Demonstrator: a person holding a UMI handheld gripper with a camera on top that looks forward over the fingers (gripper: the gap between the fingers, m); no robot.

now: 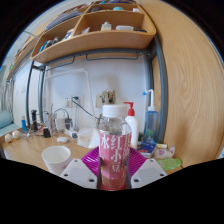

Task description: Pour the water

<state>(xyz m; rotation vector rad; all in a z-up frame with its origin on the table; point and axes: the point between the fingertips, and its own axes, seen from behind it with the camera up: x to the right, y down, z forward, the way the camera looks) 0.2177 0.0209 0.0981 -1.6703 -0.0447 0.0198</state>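
Note:
My gripper (113,172) is shut on a clear plastic bottle (113,145) with a white cap and a pink label with white characters. The bottle stands upright between the two magenta pads (93,165), which press on its lower sides. A white cup (57,159) sits on the wooden desk (28,150), to the left of the bottle and close to the left finger.
A white spray bottle (130,125) and a blue-tinted bottle (150,122) stand just behind the held bottle. Small items lie at the right (165,155). A wooden shelf (95,40) hangs above. A wooden panel (195,90) rises at the right.

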